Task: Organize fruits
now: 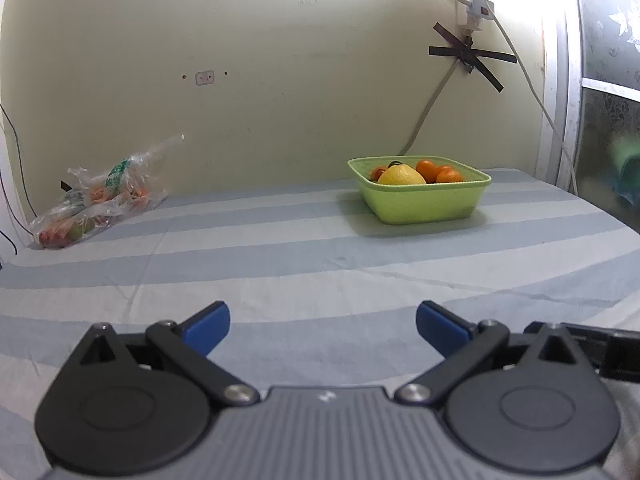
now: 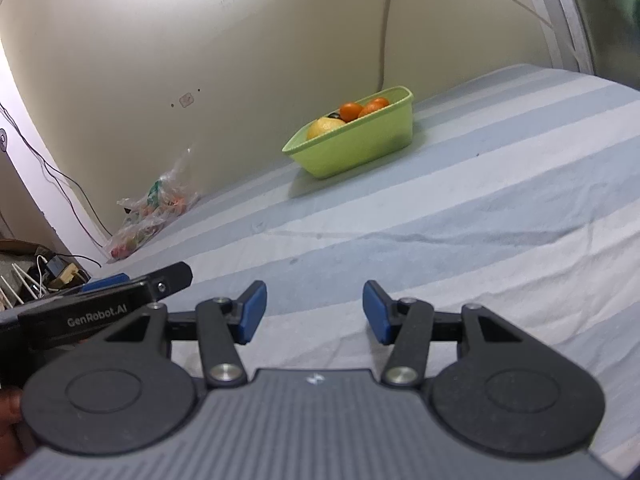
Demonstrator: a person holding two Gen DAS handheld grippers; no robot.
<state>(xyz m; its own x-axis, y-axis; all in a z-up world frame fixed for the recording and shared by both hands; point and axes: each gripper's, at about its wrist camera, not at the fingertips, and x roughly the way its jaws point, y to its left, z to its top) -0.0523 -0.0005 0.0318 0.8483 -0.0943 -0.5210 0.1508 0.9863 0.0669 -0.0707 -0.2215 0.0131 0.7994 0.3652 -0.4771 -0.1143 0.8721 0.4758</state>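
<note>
A green plastic tub (image 1: 420,200) stands at the far side of the striped bed sheet, by the wall. It holds a yellow lemon (image 1: 401,176) and several oranges (image 1: 448,176). The tub (image 2: 356,148) also shows in the right wrist view, with the lemon (image 2: 322,128) and oranges (image 2: 351,111) in it. My left gripper (image 1: 323,326) is open and empty, low over the near part of the sheet. My right gripper (image 2: 315,310) is open and empty, also near the front. The left gripper's body (image 2: 104,304) shows at the left of the right wrist view.
A clear plastic bag (image 1: 96,200) with fruit lies at the far left against the wall; it also shows in the right wrist view (image 2: 154,212). Cables and a power strip (image 1: 474,4) hang on the wall. The bed's left edge drops to clutter (image 2: 36,276).
</note>
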